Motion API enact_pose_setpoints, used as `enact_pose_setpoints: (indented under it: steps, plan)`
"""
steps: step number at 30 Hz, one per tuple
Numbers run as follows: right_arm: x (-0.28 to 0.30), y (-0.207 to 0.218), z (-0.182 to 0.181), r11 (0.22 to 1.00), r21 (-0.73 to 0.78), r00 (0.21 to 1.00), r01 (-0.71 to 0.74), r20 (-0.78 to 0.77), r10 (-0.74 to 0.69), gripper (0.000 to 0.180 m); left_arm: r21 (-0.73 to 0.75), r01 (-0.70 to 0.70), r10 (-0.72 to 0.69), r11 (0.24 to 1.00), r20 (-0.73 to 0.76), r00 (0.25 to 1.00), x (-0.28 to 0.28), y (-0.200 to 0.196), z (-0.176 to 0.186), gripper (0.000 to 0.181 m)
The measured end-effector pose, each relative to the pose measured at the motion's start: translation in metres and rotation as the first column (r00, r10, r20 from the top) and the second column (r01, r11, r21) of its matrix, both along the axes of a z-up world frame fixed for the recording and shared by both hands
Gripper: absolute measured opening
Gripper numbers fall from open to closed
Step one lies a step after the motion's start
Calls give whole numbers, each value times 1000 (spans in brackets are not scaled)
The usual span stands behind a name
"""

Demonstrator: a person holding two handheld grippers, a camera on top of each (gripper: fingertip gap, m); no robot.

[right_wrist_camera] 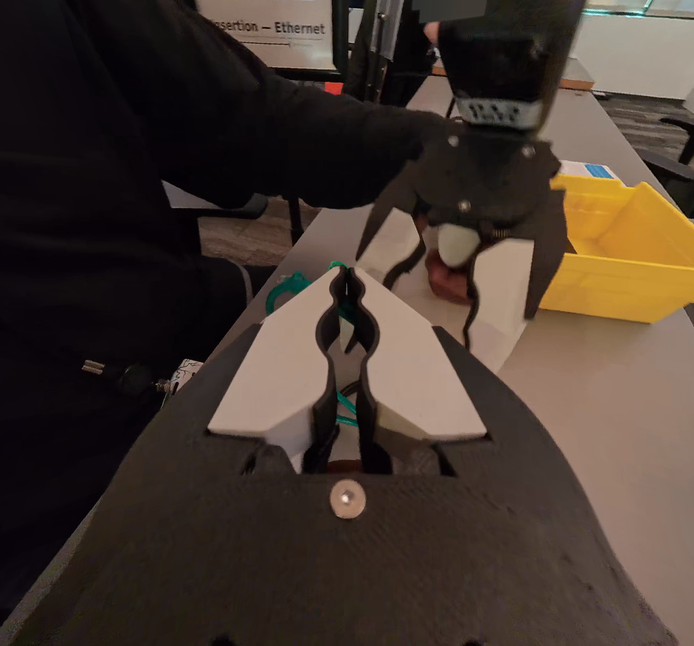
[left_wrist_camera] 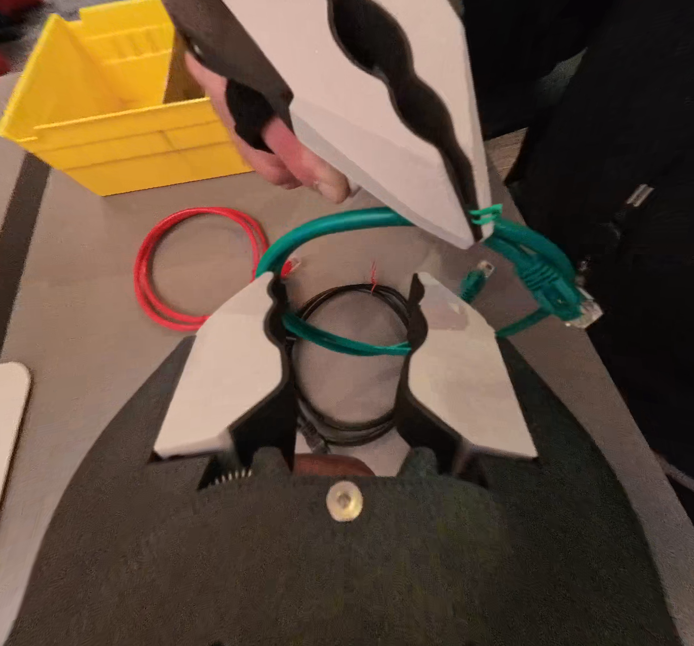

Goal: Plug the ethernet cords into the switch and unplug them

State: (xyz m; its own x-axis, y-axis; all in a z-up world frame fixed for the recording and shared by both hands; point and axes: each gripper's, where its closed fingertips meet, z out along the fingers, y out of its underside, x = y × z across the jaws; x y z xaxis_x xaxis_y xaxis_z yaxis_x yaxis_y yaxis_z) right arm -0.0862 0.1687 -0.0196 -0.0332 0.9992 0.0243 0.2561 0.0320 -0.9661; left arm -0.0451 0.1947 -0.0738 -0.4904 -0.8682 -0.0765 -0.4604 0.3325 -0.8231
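In the left wrist view, the left tool (left_wrist_camera: 343, 289) fills the bottom of the frame with its two white fingers spread wide apart, so it is open. A thin loop of the green cord (left_wrist_camera: 330, 224) runs across the gap between those fingers, but they do not pinch it. The right tool (left_wrist_camera: 479, 237) comes down from the top of the frame, and its tips are closed on the small green tie (left_wrist_camera: 484, 214) wrapped around the green cord, right of the middle. A hand (left_wrist_camera: 285, 154) shows just behind that tool. The green cord hangs in a bundle, with two clear plugs (left_wrist_camera: 586, 312) at the right side. Under the left tool, a coiled black cord (left_wrist_camera: 360, 428) lies on the grey counter (left_wrist_camera: 94, 252). A coiled red cord (left_wrist_camera: 195, 263) lies on the counter left of the middle. A yellow bin (left_wrist_camera: 124, 139) sits at the upper left. In the right wrist view, the right tool (right_wrist_camera: 347, 273) is in the middle, with its tips pressed together and bits of green cord (right_wrist_camera: 285, 288) showing past them. The left tool (right_wrist_camera: 428, 308) stands farther off at the upper right, pointing down, open. The yellow bin (right_wrist_camera: 619, 271) is at the right edge. I cannot see the switch in either view.
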Motion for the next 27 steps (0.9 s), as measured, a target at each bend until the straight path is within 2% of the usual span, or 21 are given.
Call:
enact_pose_setpoints:
  steps: [2, 3, 4, 6, 8, 12, 15, 17, 19, 22, 25, 27]
  plan:
    - [-2, -4, 1, 999, 2, 999, -32, -10, 32, 0, -94, 97, -96, 991, 19, 995, 4, -15, -2, 18]
    - [-2, -5, 1, 999, 2, 999, -39, -11, 39, 0, -125, 125, -122, 984, 29, 992, 5, -20, -2, 9]
    - [-1, -4, 1, 999, 1, 999, -38, -9, 38, 0, -137, 131, -126, 982, 43, 991, 7, -22, -3, 7]
    - [4, 2, -3, 1000, -8, 1000, -16, 14, 16, 0, -106, 74, -70, 992, 43, 997, 8, -12, -4, 5]
    - [12, 14, -11, 999, -20, 997, 39, 69, -38, 0, -42, -59, 60, 997, 31, 998, 2, 9, -2, 5]
    - [26, 32, -18, 995, -45, 989, 87, 127, -80, 0, -10, -183, 183, 983, 88, 979, -17, 11, 15, 4]
    - [23, 28, -11, 999, -28, 993, 40, 112, -37, 0, 104, -265, 255, 959, 100, 962, -19, 18, 8, 12]
    - [18, 23, -9, 1000, -7, 993, 7, 115, -6, 0, 157, -285, 263, 946, 143, 954, -11, 25, 11, 48]
    - [13, 19, -7, 1000, 8, 994, -13, 113, 12, 0, 147, -247, 229, 958, 128, 965, -1, 26, 9, 72]
    - [6, 11, -5, 999, 30, 994, -41, 105, 37, 0, 77, -121, 113, 990, 109, 988, 12, 19, -1, 79]
    - [3, 9, 0, 998, 38, 996, -45, 77, 42, 0, -9, -37, 38, 999, 88, 995, 25, 10, -14, 72]
    - [3, 8, 1, 998, 29, 997, -50, 62, 48, 0, -77, -13, 23, 997, 135, 991, 33, 2, -9, 54]
